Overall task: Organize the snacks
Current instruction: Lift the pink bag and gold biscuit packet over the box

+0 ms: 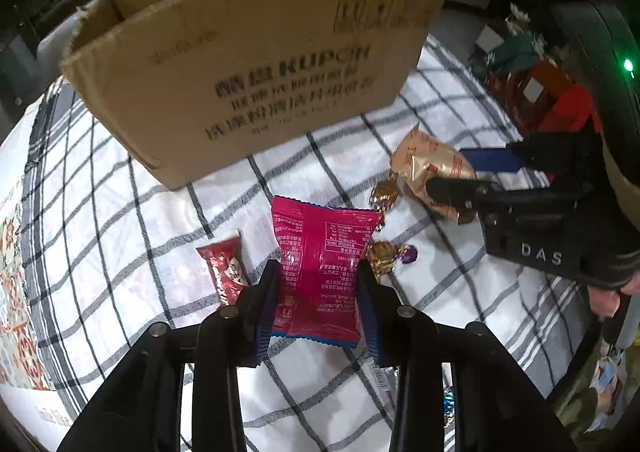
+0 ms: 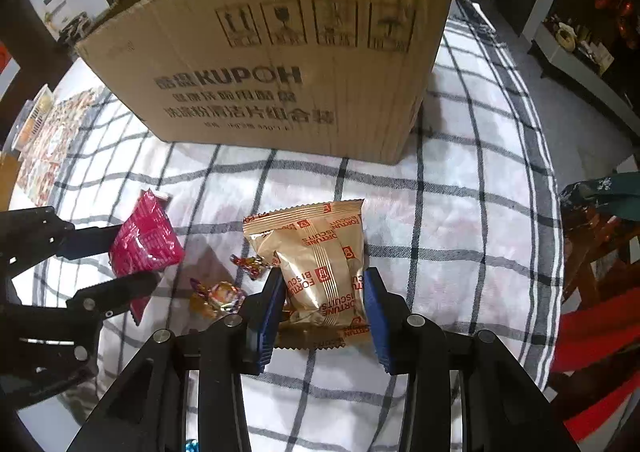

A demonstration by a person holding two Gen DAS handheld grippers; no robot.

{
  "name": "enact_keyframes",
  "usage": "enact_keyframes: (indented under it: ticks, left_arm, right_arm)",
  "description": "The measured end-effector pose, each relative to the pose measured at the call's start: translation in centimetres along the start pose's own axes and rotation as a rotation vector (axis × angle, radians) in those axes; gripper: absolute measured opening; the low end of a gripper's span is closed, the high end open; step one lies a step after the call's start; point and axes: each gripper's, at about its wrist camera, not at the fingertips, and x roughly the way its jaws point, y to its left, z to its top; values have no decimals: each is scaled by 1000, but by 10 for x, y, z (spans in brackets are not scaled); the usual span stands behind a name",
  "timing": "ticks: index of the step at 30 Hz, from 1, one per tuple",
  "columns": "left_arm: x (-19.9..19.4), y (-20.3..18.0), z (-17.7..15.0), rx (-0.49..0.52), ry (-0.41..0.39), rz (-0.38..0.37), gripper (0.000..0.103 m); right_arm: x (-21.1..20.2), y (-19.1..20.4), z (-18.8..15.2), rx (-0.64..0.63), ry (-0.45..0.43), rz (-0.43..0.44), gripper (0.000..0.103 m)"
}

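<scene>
My left gripper (image 1: pixel 318 272) is shut on a magenta snack packet (image 1: pixel 322 252), pinched between its blue pads and lifted a little off the checked cloth. My right gripper (image 2: pixel 325 284) is shut on a gold Fortune Biscuits packet (image 2: pixel 320 252), which bulges between the pads. Each view shows the other hand: the right gripper (image 1: pixel 448 172) on the gold packet (image 1: pixel 424 162), and the left gripper (image 2: pixel 128 256) on the magenta packet (image 2: pixel 144 240). An open cardboard box (image 1: pixel 256 64) (image 2: pixel 280 64) stands on the cloth just behind both packets.
A small red packet (image 1: pixel 226 268) lies left of the magenta one. Wrapped candies (image 1: pixel 386 252) (image 2: pixel 218 296) lie on the checked tablecloth (image 2: pixel 460 220) between the grippers. Wooden chairs with red cushions (image 2: pixel 592 332) stand at the table's right edge.
</scene>
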Motion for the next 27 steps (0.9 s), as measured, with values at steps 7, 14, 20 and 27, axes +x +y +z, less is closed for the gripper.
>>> enact_keyframes:
  ticks: [7, 14, 20, 27]
  left_arm:
    - [-29, -3, -1, -8, -89, -5, 35]
    - [-64, -3, 2, -20, -181, -5, 35]
    - [-96, 3, 10, -23, -270, 15, 35]
    - [-125, 9, 31, -26, -357, 47, 35]
  right_arm:
    - [-34, 7, -2, -10, -95, 7, 40]
    - [-68, 12, 2, -20, -197, 3, 40]
    - [-101, 16, 12, -24, -291, -2, 40]
    - [-131, 16, 34, -15, -383, -1, 40]
